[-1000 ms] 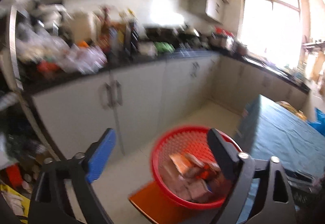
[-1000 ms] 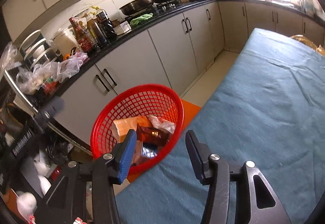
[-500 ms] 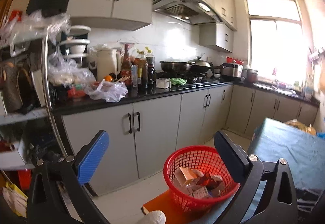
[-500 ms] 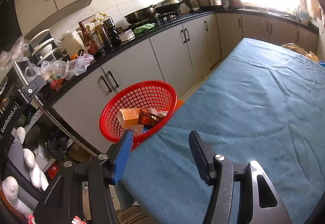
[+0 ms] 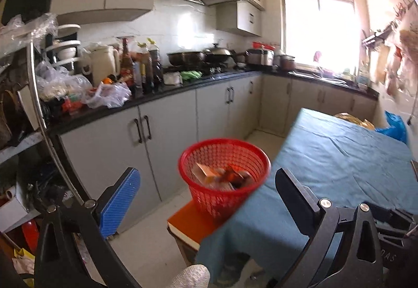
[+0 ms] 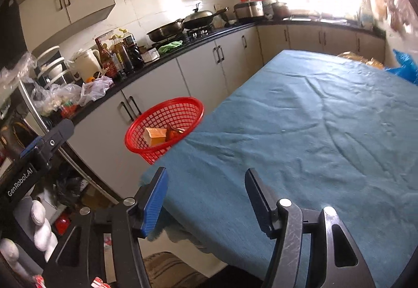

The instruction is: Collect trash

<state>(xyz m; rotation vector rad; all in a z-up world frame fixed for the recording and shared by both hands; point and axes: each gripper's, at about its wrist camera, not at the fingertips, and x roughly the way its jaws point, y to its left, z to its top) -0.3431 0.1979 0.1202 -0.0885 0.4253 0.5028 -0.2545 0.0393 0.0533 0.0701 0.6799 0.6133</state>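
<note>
we see red basket [image 5: 224, 173] on orange stool [image 5: 190, 220] beside table [image 6: 313, 131], wrappers inside | left gripper [image 5: 206, 199] wide apart, empty | right gripper [image 6: 206, 196] opening, empty | trash likely light, crinkly; we'd pinch edges

Basket [image 5: 224, 173] beside the table's [image 5: 339, 157] near left corner, counter [image 5: 167, 99] along the far left.

The basket stands on a low stool [image 5: 190, 220] on the floor, just left of the table's edge, with trash [image 6: 156, 135] lying in it. Behind it, cabinets [image 5: 167, 136] run under the counter, which carries bags [image 5: 107, 94] at its left end, then a kettle [image 5: 102, 63] and bottles [image 5: 143, 65], then pans [image 5: 198, 55] further right. A shelf rack [image 5: 34, 94] stands at the far left. A window [image 5: 318, 29] lies behind the table's far end.
</note>
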